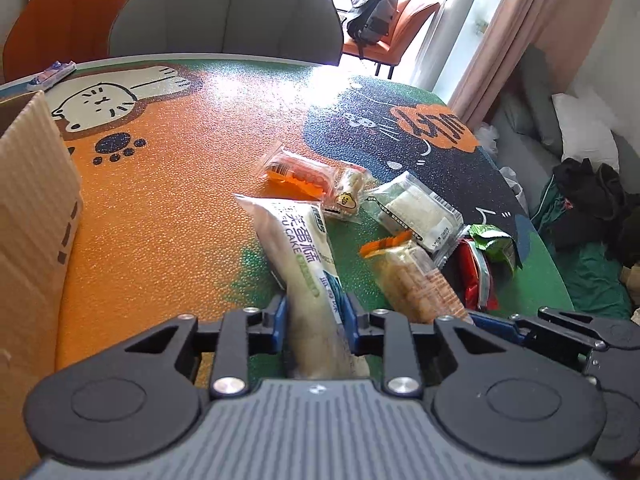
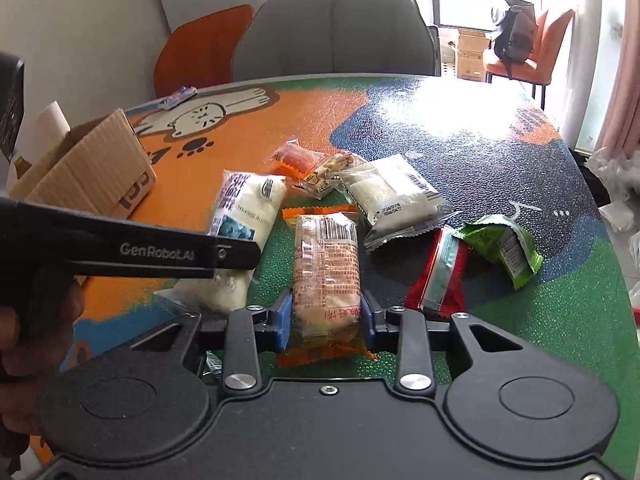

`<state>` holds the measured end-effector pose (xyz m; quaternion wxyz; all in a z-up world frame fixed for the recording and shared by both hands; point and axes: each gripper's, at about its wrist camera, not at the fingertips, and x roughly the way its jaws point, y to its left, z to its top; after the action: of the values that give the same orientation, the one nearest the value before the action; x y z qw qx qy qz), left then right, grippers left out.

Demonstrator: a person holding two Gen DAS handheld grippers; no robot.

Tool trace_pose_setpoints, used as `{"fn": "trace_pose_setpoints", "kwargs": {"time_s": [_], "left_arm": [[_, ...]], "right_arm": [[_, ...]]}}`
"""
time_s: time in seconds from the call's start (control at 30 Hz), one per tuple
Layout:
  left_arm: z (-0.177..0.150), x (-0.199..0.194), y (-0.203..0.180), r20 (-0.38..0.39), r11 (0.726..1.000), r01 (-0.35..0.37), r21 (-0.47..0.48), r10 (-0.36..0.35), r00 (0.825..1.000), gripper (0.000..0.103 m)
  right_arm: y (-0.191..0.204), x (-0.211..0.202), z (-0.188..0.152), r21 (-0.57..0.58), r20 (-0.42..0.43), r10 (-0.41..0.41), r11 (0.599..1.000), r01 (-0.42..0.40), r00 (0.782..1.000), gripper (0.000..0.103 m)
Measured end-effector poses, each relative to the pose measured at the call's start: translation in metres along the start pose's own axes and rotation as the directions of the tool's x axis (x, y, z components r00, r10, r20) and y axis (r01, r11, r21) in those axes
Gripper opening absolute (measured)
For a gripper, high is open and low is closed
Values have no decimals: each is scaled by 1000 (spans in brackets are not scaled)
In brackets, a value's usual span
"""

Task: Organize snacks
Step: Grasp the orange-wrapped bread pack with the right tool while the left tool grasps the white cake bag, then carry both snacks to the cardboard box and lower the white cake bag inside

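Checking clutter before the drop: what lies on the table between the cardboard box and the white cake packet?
Nothing: in the left wrist view only bare orange tabletop separates the cardboard box from the white cake packet.

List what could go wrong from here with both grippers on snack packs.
1. The left gripper pinches the soft white cake pack near one end; it may sag or get squashed.
2. The right gripper squeezes the orange-edged biscuit pack; biscuits could crack.
3. The red packet lies close beside it and might get dragged.
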<state>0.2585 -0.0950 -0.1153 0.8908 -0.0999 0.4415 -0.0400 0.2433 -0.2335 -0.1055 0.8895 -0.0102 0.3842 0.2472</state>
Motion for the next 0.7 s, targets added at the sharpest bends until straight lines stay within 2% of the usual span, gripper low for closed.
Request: {"fn": "trace_pose_setpoints", "kwargs": {"time_s": [0.4, 0.7], "left_arm": [[-5, -35, 8, 44, 1000, 30, -2, -30, 999, 23], [4, -72, 11, 121, 999, 22, 26, -25, 992, 23]], "right_arm": [[4, -20, 7, 35, 61, -6, 999, 4, 998, 32], [23, -35, 29, 27, 116, 28, 999, -31, 993, 32]]}}
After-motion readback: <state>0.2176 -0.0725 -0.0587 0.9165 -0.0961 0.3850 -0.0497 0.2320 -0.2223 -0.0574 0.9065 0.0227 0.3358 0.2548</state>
